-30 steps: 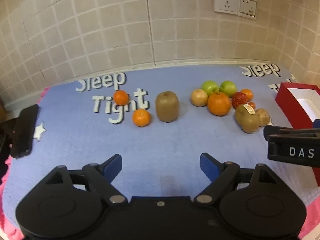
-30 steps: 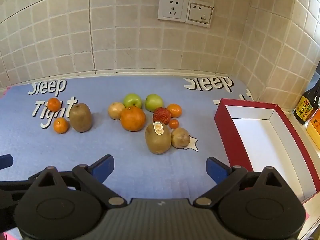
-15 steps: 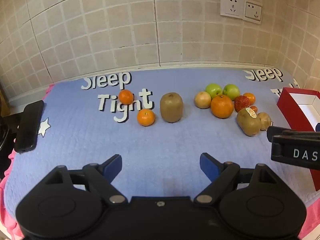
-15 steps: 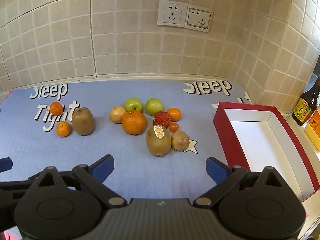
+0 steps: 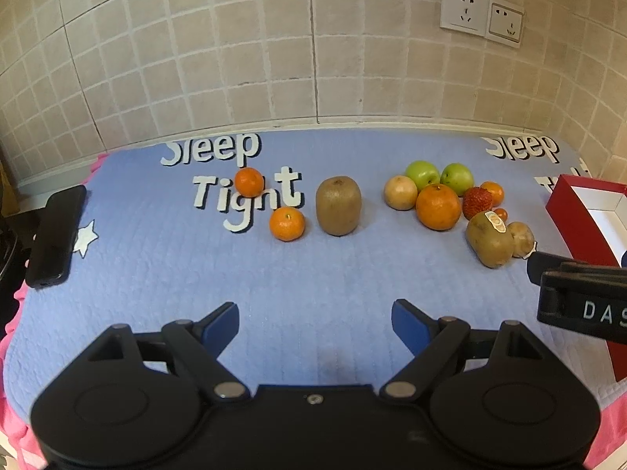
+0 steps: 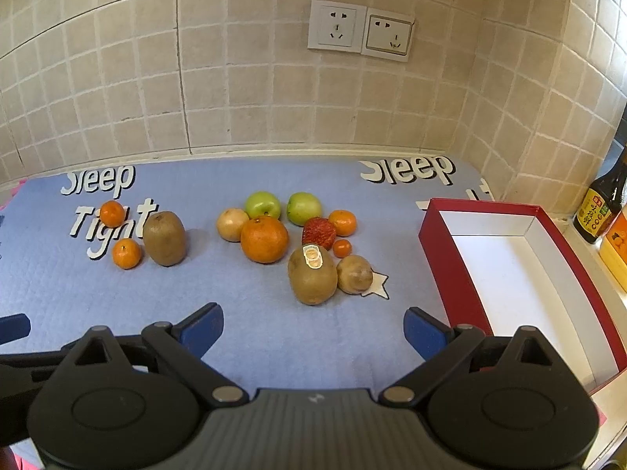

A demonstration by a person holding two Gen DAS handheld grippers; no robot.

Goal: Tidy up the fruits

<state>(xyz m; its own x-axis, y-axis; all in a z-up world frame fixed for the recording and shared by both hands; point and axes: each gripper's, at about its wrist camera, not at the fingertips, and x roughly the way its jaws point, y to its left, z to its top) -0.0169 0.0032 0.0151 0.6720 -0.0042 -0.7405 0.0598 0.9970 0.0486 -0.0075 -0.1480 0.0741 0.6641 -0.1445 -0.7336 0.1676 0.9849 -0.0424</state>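
Fruits lie on a blue mat [image 5: 313,274]. On the left are two small oranges [image 5: 249,182] [image 5: 287,223] and a kiwi [image 5: 338,205]. A cluster holds two green apples [image 6: 263,204], a large orange [image 6: 264,238], a strawberry [image 6: 319,231], a stickered kiwi [image 6: 312,280] and several smaller fruits. A red box [image 6: 521,266] with a white inside stands empty at the right. My left gripper [image 5: 315,323] is open and empty above the mat's front. My right gripper [image 6: 313,327] is open and empty in front of the stickered kiwi.
A black phone [image 5: 55,235] lies at the mat's left edge. A dark sauce bottle [image 6: 601,207] and an orange carton [image 6: 617,250] stand right of the box. A tiled wall with two sockets [image 6: 360,33] closes the back. The right gripper's body [image 5: 580,297] shows at the left wrist view's right edge.
Both grippers have pulled back and risen a little, so the fruits sit lower and smaller in view. Nothing on the mat has moved. Both jaws stay open.
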